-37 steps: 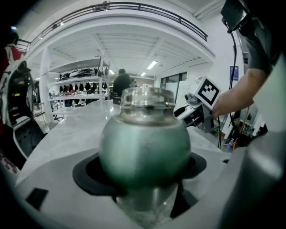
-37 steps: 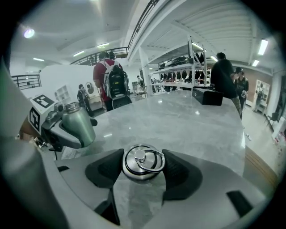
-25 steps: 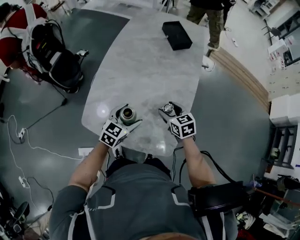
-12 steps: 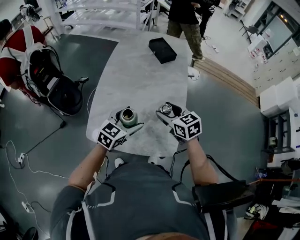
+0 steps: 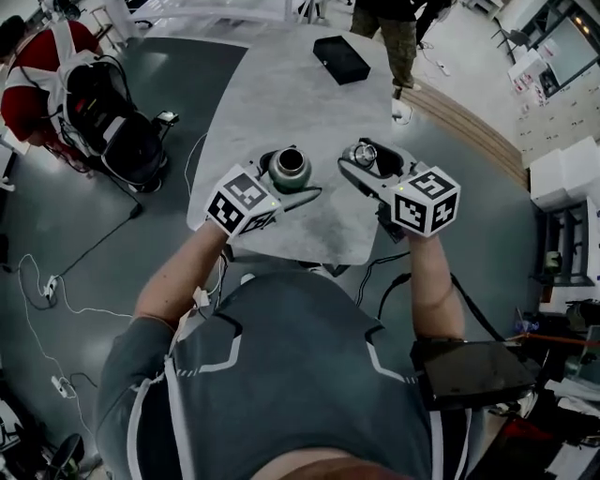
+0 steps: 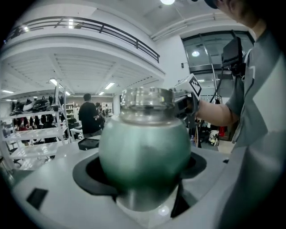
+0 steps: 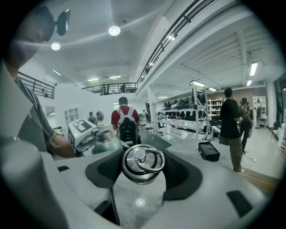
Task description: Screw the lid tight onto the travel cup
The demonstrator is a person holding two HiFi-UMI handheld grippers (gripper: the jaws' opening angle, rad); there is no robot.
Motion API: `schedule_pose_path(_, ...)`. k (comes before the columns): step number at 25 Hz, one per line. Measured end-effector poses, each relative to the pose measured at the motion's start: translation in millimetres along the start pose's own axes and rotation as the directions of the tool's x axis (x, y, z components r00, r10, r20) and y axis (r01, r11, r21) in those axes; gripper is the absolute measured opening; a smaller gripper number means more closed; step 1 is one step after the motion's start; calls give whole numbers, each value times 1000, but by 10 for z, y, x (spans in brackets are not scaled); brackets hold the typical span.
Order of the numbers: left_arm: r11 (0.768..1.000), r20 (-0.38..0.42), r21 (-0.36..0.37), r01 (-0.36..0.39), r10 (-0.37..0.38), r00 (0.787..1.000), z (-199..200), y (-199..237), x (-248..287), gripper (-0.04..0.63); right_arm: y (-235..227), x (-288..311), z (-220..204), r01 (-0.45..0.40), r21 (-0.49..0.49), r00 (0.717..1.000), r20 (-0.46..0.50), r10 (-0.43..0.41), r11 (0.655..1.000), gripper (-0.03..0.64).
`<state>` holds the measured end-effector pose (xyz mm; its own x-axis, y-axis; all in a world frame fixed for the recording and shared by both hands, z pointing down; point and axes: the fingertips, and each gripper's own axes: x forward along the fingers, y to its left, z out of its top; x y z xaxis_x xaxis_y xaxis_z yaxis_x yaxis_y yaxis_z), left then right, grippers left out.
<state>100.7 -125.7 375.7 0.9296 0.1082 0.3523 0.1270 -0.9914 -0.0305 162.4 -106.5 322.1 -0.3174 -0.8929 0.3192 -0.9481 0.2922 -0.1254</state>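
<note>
My left gripper (image 5: 286,183) is shut on the green travel cup (image 5: 289,167), held upright in the air above the table's near end, its steel mouth uncovered. Seen from the left gripper view, the cup (image 6: 144,152) fills the space between the jaws. My right gripper (image 5: 367,161) is shut on the round steel lid (image 5: 363,154) with a ring on top. In the right gripper view the lid (image 7: 139,163) sits gripped between the jaws, and the cup (image 7: 105,141) shows to its left. Cup and lid hang side by side, a short way apart.
The grey marble table (image 5: 300,103) lies below both grippers, with a black box (image 5: 340,59) at its far end. A person (image 5: 389,28) stands beyond the table's far right corner. A black-and-red backpack (image 5: 98,108) sits on the floor at left, with cables nearby.
Both grippers have risen off the table toward the head camera, carrying the cup and the lid; they now hang well above the tabletop. The head camera's view has also shifted.
</note>
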Motion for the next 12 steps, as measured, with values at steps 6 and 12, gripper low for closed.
schedule_pose_path(6, 999, -54, 12, 30, -29, 998, 95, -87, 45, 405, 380, -71, 444, -138, -52, 989, 44, 141, 989, 285)
schedule_pose_path(12, 994, -81, 27, 106, -104, 991, 202, -260, 179, 405, 620, -50, 648, -251, -108, 966, 34, 256, 962, 285)
